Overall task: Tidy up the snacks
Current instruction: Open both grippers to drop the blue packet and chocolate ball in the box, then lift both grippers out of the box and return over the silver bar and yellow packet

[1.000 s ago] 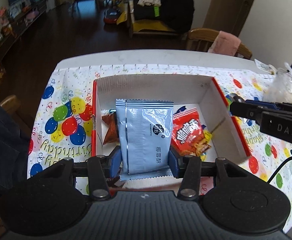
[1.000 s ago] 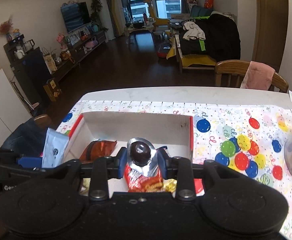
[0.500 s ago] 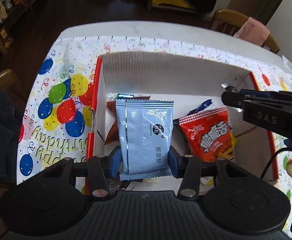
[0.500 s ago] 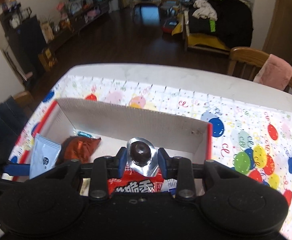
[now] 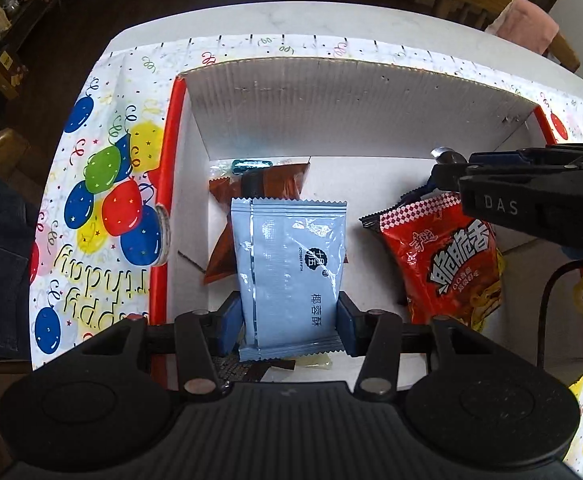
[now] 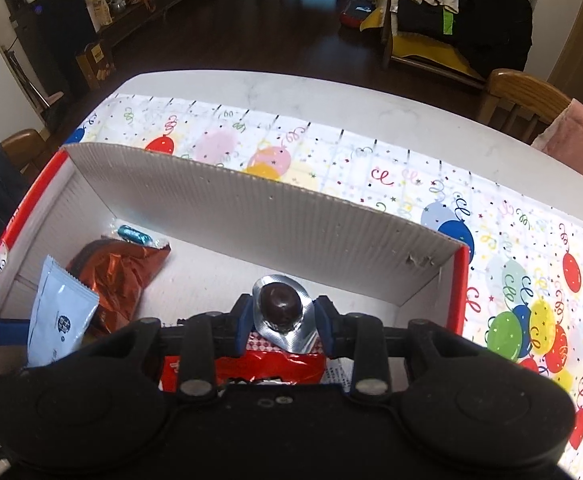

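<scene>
Left tool (image 5: 289,322): closed on the lower part of the light blue snack packet (image 5: 291,272); blue pads press both side edges. Packet held upright over the near left portion of the box.
Right tool (image 6: 284,322): closed on a silver foil-wrapped dark round candy (image 6: 279,308), held over the right portion of the box. In the left wrist view the right tool (image 5: 447,170) enters from the right, above the red packet.
Box (image 5: 331,92): white corrugated interior, red outer sides, open top; stands on the balloon-print tablecloth (image 5: 103,208).
Box contents: brown foil packet (image 6: 119,272) lying on the floor at left, partly behind the blue packet; small teal-wrapped sweet (image 6: 133,234) at the back left, touching the brown packet's far edge; red snack bag (image 5: 447,264) at right, below the right tool.
Table (image 6: 291,88): white surface, tablecloth covering most of it.
Surroundings: wooden chair with pink cloth (image 6: 571,140) beyond the far right table edge.
</scene>
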A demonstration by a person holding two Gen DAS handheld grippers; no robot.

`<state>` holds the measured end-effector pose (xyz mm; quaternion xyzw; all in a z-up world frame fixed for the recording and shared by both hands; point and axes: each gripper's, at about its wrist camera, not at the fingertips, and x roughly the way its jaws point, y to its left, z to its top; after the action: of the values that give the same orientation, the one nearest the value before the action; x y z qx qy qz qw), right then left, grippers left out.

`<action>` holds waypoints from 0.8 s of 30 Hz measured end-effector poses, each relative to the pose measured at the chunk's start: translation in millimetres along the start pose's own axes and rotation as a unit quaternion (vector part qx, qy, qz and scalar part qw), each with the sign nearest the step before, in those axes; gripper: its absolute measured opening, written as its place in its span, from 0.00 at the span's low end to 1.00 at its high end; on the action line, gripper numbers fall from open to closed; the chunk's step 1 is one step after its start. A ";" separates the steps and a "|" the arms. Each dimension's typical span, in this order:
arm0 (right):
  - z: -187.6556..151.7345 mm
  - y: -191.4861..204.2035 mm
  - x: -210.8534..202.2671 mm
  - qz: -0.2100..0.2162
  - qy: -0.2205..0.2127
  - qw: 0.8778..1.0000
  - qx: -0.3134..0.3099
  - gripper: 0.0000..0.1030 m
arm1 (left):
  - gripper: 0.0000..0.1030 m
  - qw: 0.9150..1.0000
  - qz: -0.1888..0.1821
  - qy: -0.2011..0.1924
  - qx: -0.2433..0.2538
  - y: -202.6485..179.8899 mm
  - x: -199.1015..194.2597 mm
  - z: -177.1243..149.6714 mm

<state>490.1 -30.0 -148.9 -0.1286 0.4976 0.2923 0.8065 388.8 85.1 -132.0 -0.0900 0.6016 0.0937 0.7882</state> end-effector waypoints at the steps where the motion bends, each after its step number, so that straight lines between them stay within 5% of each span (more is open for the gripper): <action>1: -0.5 -0.8 0.7 0.002 0.001 1.000 -0.002 0.31 | 0.46 1.000 0.002 0.001 0.002 -0.6 0.5 0.2; 12: -4.7 -8.3 -22.4 0.021 -0.020 1.000 0.010 0.40 | 0.49 1.000 0.006 -0.003 0.004 -1.7 0.1 0.5; 24: -30.5 -6.4 -84.6 0.037 -0.069 0.997 0.025 0.54 | 0.59 0.998 -0.030 -0.052 -0.002 3.2 -33.0 -17.7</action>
<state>443.5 -79.3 -89.5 -0.0695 0.4525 0.3171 0.8306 362.9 82.4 -104.8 -0.1049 0.5566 0.0759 0.8206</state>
